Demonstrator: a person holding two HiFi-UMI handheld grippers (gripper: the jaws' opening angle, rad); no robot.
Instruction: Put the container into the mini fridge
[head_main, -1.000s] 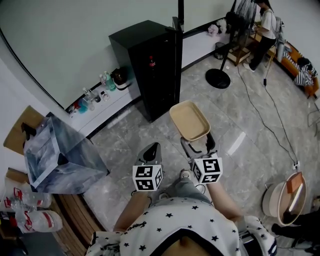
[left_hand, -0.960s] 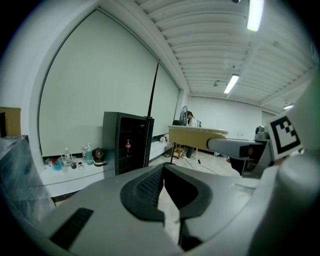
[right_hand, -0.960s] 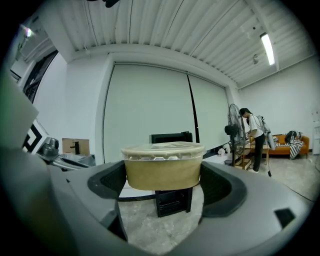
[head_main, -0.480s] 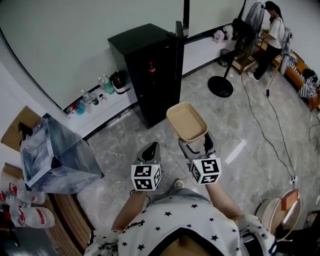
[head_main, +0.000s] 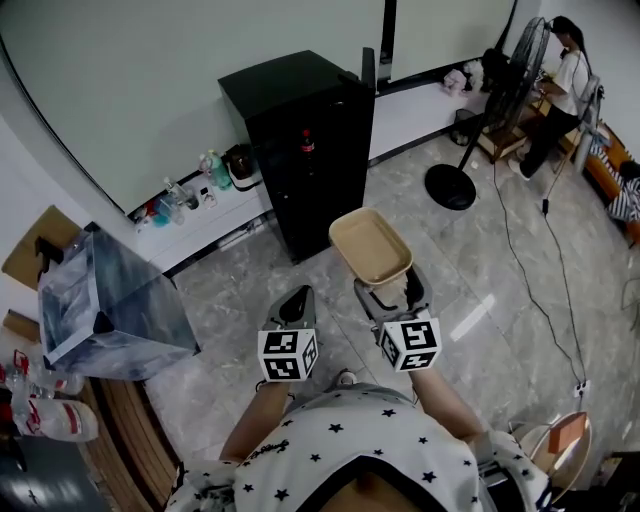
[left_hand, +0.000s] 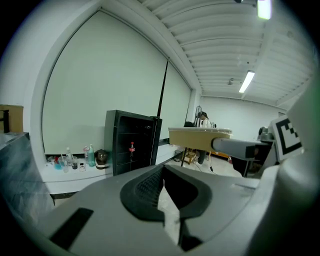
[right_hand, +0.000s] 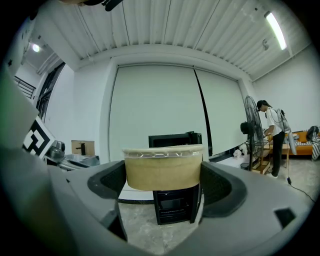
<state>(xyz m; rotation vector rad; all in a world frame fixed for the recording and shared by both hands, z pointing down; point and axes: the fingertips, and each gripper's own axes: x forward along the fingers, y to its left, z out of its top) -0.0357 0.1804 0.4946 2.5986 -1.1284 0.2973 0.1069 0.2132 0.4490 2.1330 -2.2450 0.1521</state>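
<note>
Right gripper view shows your right gripper (right_hand: 162, 175) pinching the tan container (right_hand: 162, 165) by its sides, held level; the open mini fridge (right_hand: 174, 202) stands straight ahead of the jaws, well apart; your left gripper (left_hand: 161, 197) rides alongside to its left, jaws pressed together on nothing; you're mid-carry, I judge; next, close in and line the container up with a free shelf; since a second ago the fridge sits slightly nearer, grip unchanged.

1. We find bare floor (head_main: 270, 265) in front of the mini fridge (head_main: 290, 100).
2. Its open front holds a bottle (head_main: 307, 143) on a shelf.
3. A fan base (head_main: 450, 186) stands to its right.
</note>
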